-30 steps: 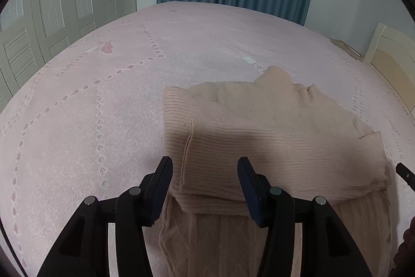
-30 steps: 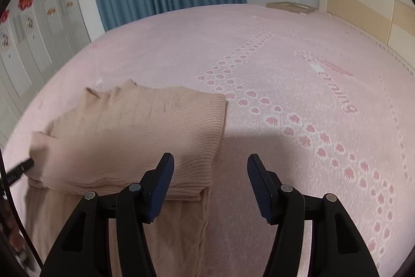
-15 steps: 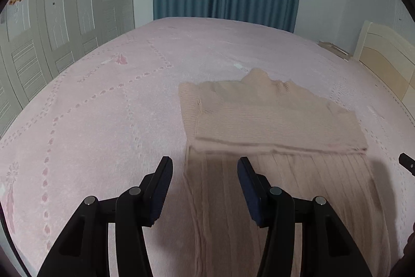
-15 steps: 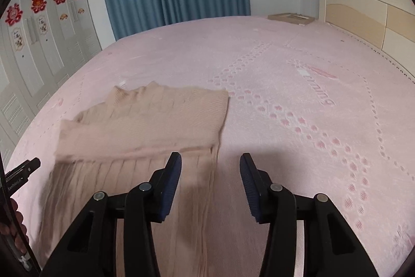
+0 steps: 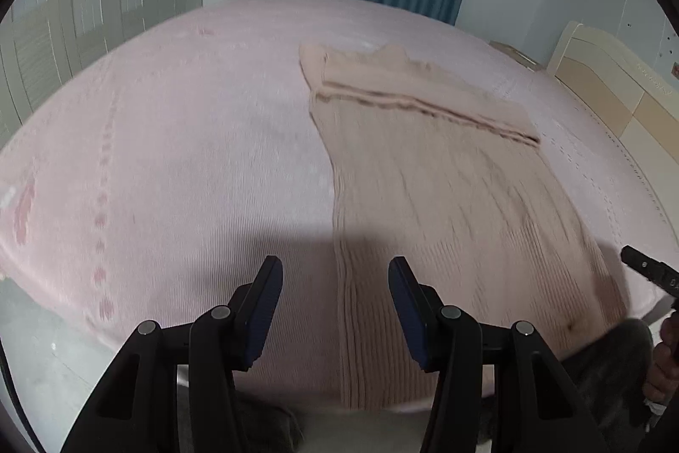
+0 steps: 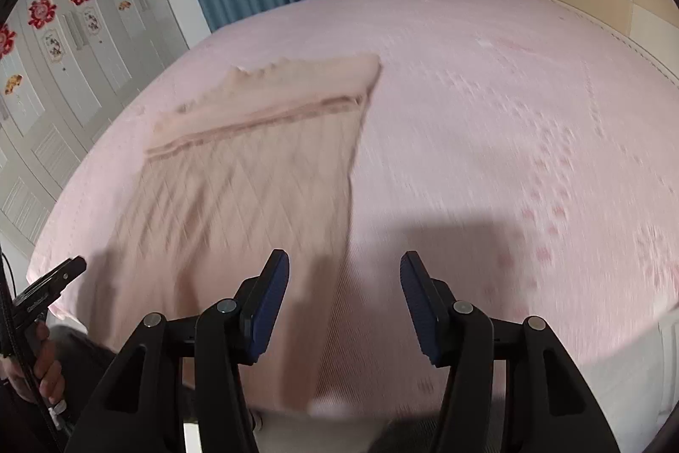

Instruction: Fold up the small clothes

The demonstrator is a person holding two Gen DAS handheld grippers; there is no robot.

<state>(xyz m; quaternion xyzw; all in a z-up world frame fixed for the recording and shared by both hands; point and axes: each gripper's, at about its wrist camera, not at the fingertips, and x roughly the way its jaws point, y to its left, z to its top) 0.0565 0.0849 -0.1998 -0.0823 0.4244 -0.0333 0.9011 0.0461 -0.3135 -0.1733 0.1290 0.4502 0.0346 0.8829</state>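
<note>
I've got both tongs, left [image 5: 335, 308] and right [image 6: 344, 304], released and empty over the sweater [image 5: 445, 206] hem; grab its near corners evenly, right jaws opening

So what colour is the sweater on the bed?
Beige sweater, seen best from the right wrist view.

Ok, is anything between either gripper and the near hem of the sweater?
Nothing visible. The sweater lies alone on the pink bedspread; the left gripper and right gripper hang empty above its near corners.
</note>
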